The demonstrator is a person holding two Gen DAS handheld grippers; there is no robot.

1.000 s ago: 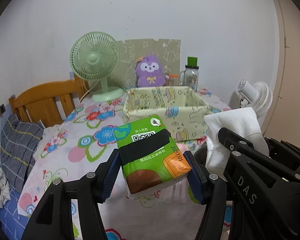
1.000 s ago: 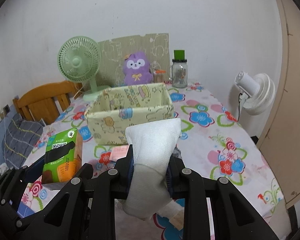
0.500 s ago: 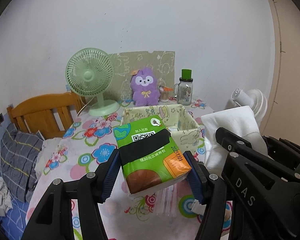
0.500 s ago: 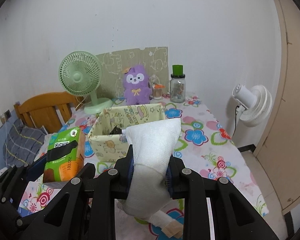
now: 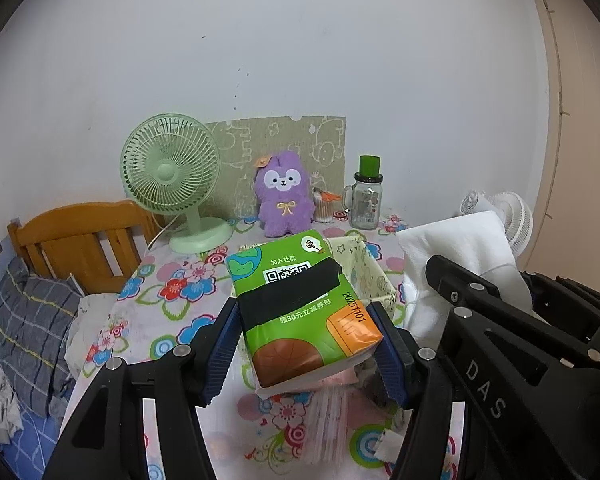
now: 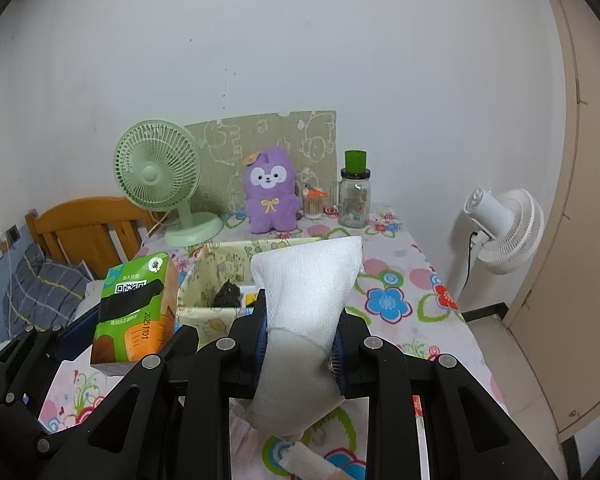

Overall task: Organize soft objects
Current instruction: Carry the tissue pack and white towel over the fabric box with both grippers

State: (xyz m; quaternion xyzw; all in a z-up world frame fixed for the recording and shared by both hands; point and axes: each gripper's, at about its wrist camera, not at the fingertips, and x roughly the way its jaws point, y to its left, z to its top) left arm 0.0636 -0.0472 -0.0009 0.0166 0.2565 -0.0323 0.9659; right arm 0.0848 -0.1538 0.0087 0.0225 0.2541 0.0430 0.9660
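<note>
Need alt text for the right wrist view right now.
The right tool clamps a white folded cloth above the floral table. Beyond it sits a pale yellow fabric box; at left, the other tool holds a green tissue pack.

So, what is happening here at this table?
A person is tidying soft things with two handheld grippers. The left gripper is shut on a green tissue pack, and the right gripper is shut on a white cloth. Both are held above the floral table, just in front of the patterned fabric box.
</note>
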